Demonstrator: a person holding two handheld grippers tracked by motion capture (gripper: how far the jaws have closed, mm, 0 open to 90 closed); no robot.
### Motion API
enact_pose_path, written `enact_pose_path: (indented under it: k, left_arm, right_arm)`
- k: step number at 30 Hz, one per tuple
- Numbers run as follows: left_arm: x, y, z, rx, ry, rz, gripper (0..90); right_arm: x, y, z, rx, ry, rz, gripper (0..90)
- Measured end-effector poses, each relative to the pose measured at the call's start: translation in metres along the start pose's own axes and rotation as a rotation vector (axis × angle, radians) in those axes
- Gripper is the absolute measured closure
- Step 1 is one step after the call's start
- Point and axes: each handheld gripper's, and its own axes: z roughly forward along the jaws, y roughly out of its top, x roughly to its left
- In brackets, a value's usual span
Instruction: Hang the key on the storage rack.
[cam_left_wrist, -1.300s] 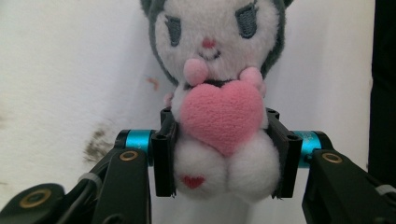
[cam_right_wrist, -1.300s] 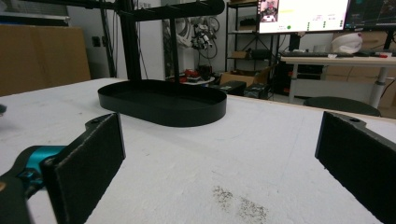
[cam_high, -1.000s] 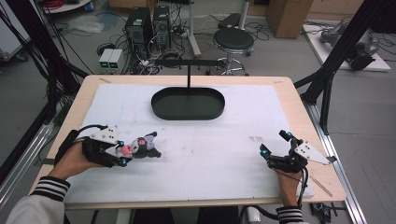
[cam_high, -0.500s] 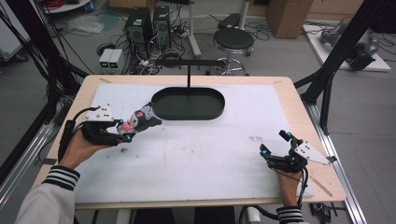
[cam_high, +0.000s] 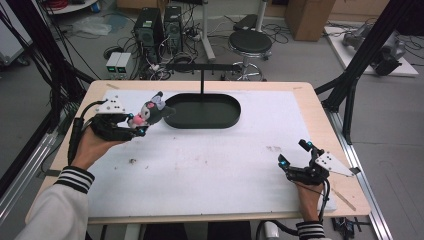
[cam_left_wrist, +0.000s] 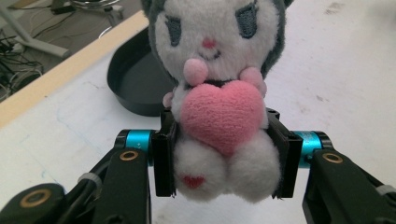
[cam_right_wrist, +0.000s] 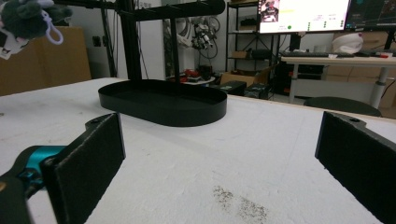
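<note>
A small plush toy (cam_high: 150, 111) with a grey hood, white face and pink heart is clamped at its body between the pads of my left gripper (cam_high: 141, 126). In the left gripper view the plush toy (cam_left_wrist: 219, 98) faces the camera, both pads pressed into its sides. It hangs in the air just left of the black oval tray (cam_high: 204, 110), whose post carries a horizontal hanger bar (cam_high: 202, 66). My right gripper (cam_high: 295, 154) rests on the white mat at the right, jaws wide apart with nothing between them. The right gripper view has the tray (cam_right_wrist: 163, 105) ahead and the plush toy (cam_right_wrist: 28, 18) at top left.
A white mat (cam_high: 210, 160) covers most of the wooden table (cam_high: 310, 107). A small stain (cam_high: 273, 148) marks the mat near the right gripper. Black frame legs (cam_high: 350, 90) stand at the table's right side, with computers, a stool and cables on the floor behind.
My left gripper has lifted the plush toy off the mat and carried it away from me, up to the tray's left end. The right gripper has stayed put.
</note>
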Motion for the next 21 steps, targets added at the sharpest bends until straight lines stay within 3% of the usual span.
enact_pose_path:
  k: [10,21]
  left_arm:
    - [0.009,0.026,0.012,-0.024,0.068,-0.042,54.1]
    - [0.019,0.043,0.023,-0.034,0.154,-0.088,54.1]
  right_arm:
    - [0.000,0.000,0.000,0.000,0.002,0.001,0.5]
    - [-0.001,0.000,0.000,-0.003,0.000,-0.002,0.5]
